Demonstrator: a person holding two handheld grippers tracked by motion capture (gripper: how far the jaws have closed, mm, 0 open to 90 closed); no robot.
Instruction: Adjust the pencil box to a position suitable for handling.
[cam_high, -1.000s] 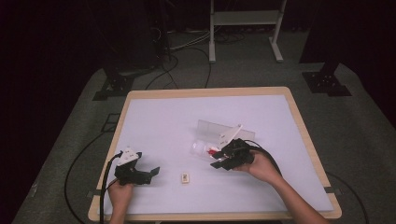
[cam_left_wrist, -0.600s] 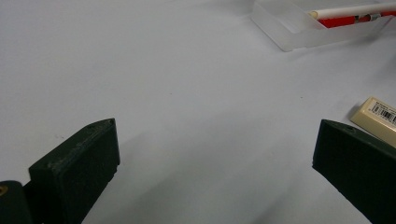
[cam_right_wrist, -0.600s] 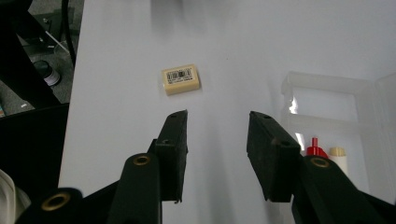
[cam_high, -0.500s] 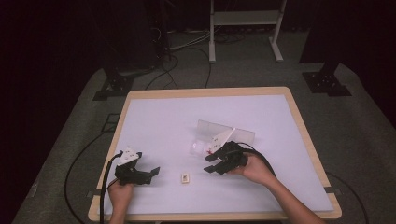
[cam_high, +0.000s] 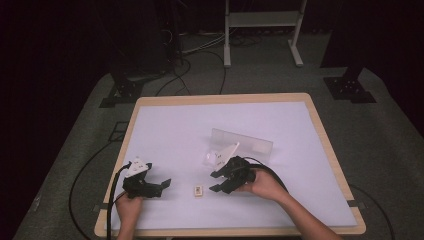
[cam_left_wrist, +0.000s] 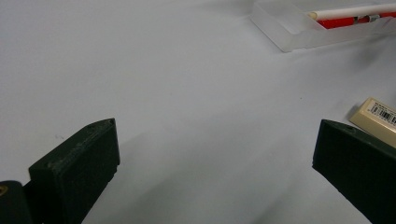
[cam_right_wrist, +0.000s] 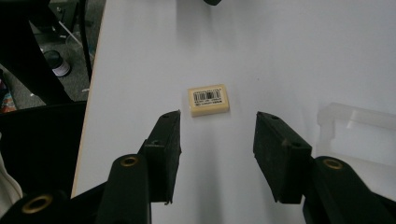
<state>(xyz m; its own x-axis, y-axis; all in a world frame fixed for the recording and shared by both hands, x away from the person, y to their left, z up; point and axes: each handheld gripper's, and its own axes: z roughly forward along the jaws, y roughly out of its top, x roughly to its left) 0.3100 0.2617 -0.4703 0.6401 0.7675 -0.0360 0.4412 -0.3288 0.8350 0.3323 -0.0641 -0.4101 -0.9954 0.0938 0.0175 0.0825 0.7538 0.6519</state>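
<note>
My right gripper (cam_right_wrist: 217, 140) points at the eraser (cam_right_wrist: 208, 99), which lies flat on the white table (cam_right_wrist: 289, 51) just beyond my jaw tips, at about twelve o'clock from them, label up and untouched. The jaws have just been opening and stand apart with only bare table between them; nothing is grasped. From the high view the eraser (cam_high: 199, 190) sits just off my right gripper (cam_high: 218, 182) at nine o'clock, between my two hands and near the table's front edge.

My left gripper (cam_high: 162, 184) rests near the front left corner, with the eraser at three o'clock from it. Its jaws are spread wide and released, the table bare between them, and through its own camera the eraser (cam_left_wrist: 377, 120) pokes out just past the right-hand jaw.

Farther off, at about one o'clock from the eraser, a clear plastic case (cam_high: 250, 144) lies on the table. A white pencil (cam_left_wrist: 348, 11) and a red one (cam_left_wrist: 355, 21) rest in it.
</note>
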